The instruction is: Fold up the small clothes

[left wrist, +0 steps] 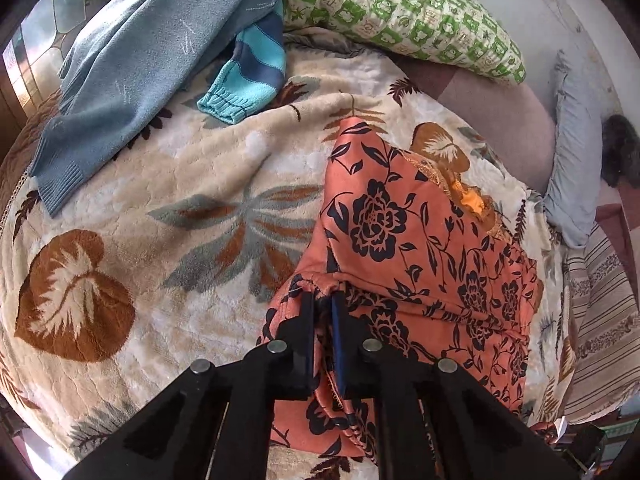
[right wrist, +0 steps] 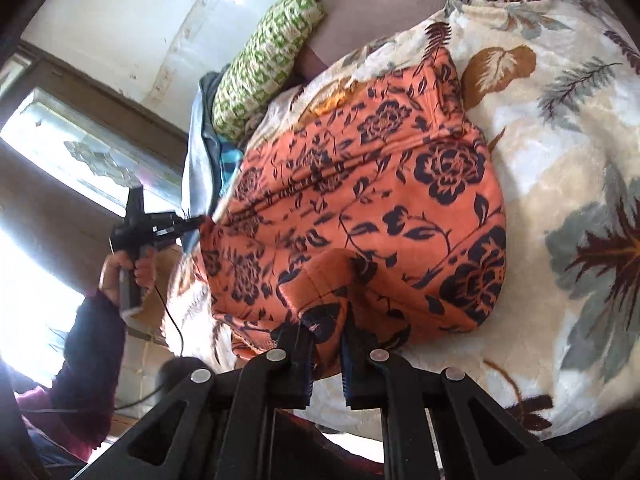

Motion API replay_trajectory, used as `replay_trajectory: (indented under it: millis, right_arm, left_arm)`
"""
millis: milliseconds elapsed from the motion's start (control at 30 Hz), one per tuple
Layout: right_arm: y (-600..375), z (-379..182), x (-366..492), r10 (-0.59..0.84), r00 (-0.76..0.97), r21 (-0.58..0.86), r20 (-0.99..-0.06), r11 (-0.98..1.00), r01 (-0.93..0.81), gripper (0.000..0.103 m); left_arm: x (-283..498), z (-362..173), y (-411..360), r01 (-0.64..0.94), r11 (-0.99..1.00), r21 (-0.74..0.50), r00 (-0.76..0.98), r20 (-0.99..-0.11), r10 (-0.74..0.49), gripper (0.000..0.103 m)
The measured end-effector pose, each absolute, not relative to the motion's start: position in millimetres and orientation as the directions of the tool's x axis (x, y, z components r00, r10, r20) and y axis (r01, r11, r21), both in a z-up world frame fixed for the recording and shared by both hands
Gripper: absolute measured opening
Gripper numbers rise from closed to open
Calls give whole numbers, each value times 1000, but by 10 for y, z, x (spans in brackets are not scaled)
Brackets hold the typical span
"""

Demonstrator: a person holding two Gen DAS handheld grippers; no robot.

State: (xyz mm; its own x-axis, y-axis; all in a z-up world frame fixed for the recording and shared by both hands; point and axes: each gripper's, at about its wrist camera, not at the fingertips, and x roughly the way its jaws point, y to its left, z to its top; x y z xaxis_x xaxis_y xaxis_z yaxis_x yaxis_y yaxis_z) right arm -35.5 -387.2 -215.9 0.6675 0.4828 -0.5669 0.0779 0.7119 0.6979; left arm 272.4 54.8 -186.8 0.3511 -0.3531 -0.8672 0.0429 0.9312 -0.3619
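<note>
Spreading under everything is a cream plush bed blanket with brown leaf prints (left wrist: 168,184). Through the left wrist view I am clamping my left gripper (left wrist: 323,300) on the gathered edge of an orange floral cloth garment (left wrist: 400,220), which is running away ahead-right. Behind it a blue knit sweater (left wrist: 132,60) and a green checked pillow (left wrist: 400,8) are lying. Through the right view, my right gripper (right wrist: 326,324) is pinching the garment's near hem, while the left gripper is holding the far corner, so the cloth is stretching between both.
</note>
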Motion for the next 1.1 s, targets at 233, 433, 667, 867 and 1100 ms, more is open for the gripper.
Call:
replay_trajectory:
  millis: [233,433,667,867,1100]
  right_arm:
    - [-4347,-1905,-95,468,756,786,-458,611,98,10]
    - [-4810,-1827,456,415,802,805,-429,578,131,10]
    - [-5183,-1856,1559,378,802,786,-463,593,174,10]
    - [-5338,-2193,2233,292,791,744,-538,606,283,10]
    - [-5340,-2699,2063,311,757,744,-575,583,325,10]
  left_arm:
    - [2735,-1447,596,72,892,-447,414,-800,-434,7]
    - [3146,-1150,542,62,884,-463,479,-764,-433,4]
    - [3885,-1118,395,33,891,-452,516,-756,-403,4]
    - [3971,-1686,306,55,921,-386,420,-827,-373,44]
    - [3484,-2218,785,-54,898,-436,400,-834,-380,68]
